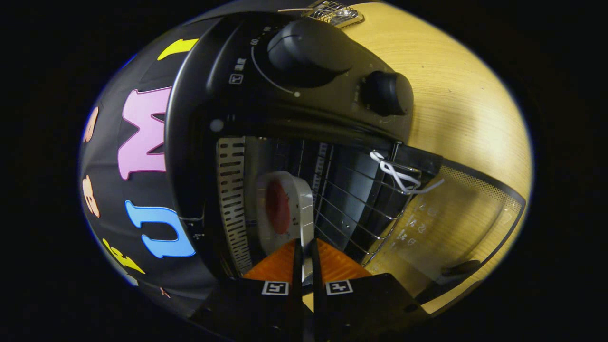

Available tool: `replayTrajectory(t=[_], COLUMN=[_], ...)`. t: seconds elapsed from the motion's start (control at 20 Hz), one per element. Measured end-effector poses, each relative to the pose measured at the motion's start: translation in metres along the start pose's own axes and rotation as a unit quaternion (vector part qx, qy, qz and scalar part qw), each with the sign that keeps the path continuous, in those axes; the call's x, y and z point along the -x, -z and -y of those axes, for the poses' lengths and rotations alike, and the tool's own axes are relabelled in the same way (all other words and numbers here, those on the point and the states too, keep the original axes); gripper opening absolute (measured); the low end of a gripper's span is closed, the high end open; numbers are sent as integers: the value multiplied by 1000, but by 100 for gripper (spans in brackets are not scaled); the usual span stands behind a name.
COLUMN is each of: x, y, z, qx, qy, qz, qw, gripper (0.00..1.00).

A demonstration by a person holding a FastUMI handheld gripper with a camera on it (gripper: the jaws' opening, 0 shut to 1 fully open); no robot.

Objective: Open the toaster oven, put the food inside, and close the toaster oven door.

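The view is rolled on its side. The black toaster oven (228,95) stands just ahead of me with its glass door (456,223) swung fully open onto the wooden table (465,95). A white plate (297,199) carrying a round red piece of food (277,206) sits inside the oven cavity against the wire rack (356,209). My gripper (304,254) is at the oven mouth, and its fingers are closed to a narrow gap on the plate's near rim.
Two black knobs (308,50) (387,92) stick out of the oven's control panel. A white cord (396,173) is tied to the rack's front edge. The door handle (458,270) lies near the table. A metal wire object (332,12) rests on the table beyond the oven.
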State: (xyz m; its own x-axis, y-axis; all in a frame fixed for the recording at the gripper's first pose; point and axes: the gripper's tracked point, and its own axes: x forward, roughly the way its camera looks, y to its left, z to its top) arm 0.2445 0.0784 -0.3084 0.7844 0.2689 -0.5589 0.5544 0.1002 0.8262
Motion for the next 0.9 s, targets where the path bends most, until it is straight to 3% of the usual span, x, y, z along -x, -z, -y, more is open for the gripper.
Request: replayTrajectory(t=[0.1,0.25,0.4,0.65,0.9], x=[6,22,40,81,105], y=[6,25,42,72,98], z=[2,4,11,25,46], qx=[18,40,74,159,265], qy=[0,-11,-10,-7,2], qz=[-6,-37,-64,-78,-86], qw=[1000,998,995,984,960], gripper=[19,49,97,98,99])
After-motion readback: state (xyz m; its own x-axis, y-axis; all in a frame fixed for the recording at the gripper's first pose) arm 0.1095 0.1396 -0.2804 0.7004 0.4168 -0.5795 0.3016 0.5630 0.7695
